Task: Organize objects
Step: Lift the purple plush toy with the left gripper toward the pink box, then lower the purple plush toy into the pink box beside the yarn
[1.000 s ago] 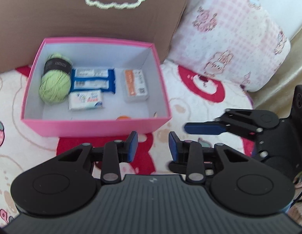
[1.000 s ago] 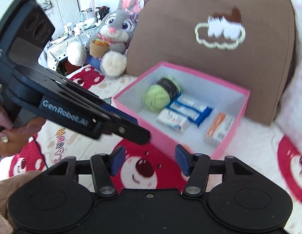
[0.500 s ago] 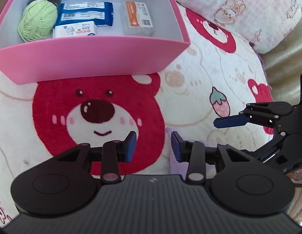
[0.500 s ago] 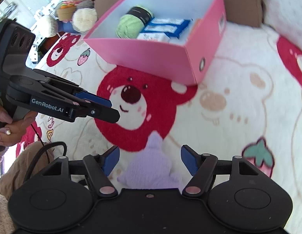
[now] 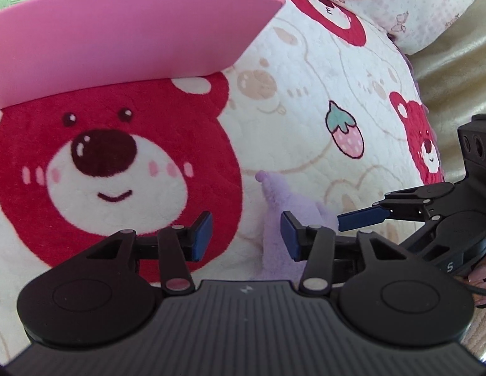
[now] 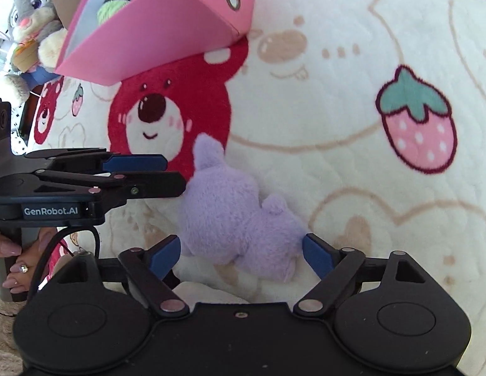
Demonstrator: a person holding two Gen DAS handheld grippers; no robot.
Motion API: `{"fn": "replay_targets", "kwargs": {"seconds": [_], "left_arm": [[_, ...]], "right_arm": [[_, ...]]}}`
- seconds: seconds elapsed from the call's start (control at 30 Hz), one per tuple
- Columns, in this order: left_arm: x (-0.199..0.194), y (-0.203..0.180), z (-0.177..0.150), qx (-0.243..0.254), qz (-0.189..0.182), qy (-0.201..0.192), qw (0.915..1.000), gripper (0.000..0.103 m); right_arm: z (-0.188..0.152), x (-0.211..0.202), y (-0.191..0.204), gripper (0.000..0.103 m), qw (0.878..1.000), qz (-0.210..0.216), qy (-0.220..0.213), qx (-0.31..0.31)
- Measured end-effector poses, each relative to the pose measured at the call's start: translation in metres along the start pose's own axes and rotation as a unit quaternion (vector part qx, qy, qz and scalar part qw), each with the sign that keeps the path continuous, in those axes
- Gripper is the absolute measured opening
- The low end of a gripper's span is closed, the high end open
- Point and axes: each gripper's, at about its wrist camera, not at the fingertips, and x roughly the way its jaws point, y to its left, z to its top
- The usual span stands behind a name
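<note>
A cream plush blanket (image 6: 352, 163) printed with red bears and strawberries covers the surface. Low over it, the right gripper (image 6: 241, 252) has just been spreading its jaws wide; the lilac plush toy (image 6: 240, 219) lies on the blanket between them, the blue pads not pressing it. The left gripper (image 5: 244, 235) has also just been opening — its jaws stand partly apart with only the toy's edge just inside the right-hand pad, nothing gripped. Beyond both sets of jaws sits the pink box (image 5: 124, 34), holding a green yarn ball (image 6: 113, 7) and packets. Farther off — a grey stuffed rabbit (image 6: 33, 15).
</note>
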Motion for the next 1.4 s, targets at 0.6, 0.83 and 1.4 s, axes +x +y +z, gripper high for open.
{"fn": "replay_targets", "kwargs": {"seconds": [0.6, 0.83, 1.4], "left_arm": [[0.014, 0.0, -0.011, -0.029, -0.062, -0.012, 0.9976, 0.029], [-0.024, -0.007, -0.006, -0.013, -0.048, -0.054, 0.9973, 0.03], [-0.179, -0.036, 0.018, 0.035, 0.03, -0.174, 0.9837, 0.03]], "right_arm": [[-0.005, -0.004, 0.012, 0.059, 0.996, -0.036, -0.048, -0.064], [-0.005, -0.026, 0.043, 0.058, 0.984, -0.062, -0.104, -0.127], [0.024, -0.115, 0.139, 0.058, 0.942, -0.044, -0.232, -0.239]]}}
